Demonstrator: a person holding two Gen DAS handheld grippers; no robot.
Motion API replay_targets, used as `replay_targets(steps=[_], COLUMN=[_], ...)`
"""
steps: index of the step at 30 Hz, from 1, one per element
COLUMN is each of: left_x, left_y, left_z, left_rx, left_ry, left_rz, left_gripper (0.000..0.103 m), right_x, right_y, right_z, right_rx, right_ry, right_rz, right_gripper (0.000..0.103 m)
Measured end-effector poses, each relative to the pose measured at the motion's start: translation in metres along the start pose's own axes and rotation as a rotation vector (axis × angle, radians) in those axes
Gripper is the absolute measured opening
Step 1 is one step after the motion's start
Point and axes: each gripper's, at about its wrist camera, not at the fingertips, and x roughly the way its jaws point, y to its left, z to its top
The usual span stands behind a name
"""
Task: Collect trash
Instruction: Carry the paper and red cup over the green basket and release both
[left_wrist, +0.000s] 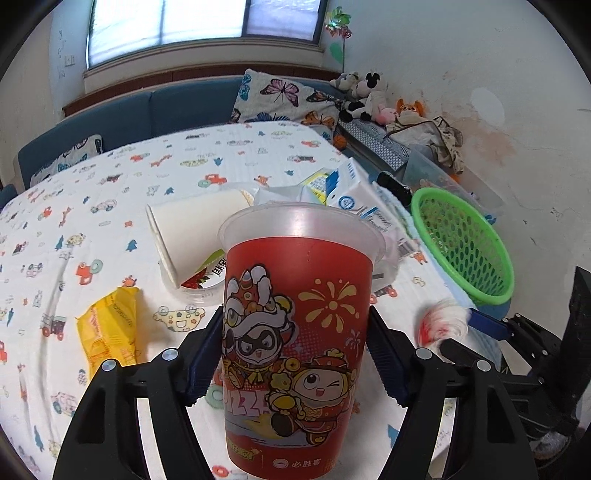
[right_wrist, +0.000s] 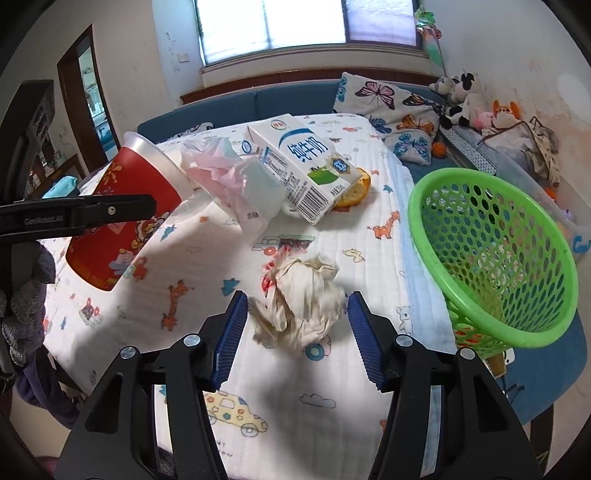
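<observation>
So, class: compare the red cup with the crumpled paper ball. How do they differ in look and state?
The red cup is smooth, printed with cartoons and keeps its shape; the crumpled paper ball is pale and creased. The cup is clamped in the left gripper and raised off the bedspread, while the ball lies on the bedspread between the right gripper's fingers. Both sit between gripper fingers.

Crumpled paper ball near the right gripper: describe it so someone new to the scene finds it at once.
Start at the green mesh basket at the edge of the cartoon-print table cover. Just beside it, on the cover, lies the crumpled paper ball, between the blue pads of the right gripper. It is off-white with red smudges, wadded and shapeless, unlike the boxy milk carton behind it.
</observation>
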Motion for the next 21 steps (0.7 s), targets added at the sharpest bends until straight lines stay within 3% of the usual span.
replay_targets(steps=[17, 21], left_x=[-0.028, -0.028], left_y=[-0.018, -0.019], left_z=[0.014, 0.015], left_rx=[0.037, 0.037], left_ry=[-0.066, -0.065], left_rz=[-0.049, -0.049], left_gripper=[0.070, 0.070], right_x=[-0.003, -0.002], right_y=[-0.003, -0.006], right_z=[-0.003, -0.004], right_rx=[0.025, 0.047], right_ry=[0.000, 0.010], right_rz=[0.013, 0.033], right_gripper=[0.050, 0.064])
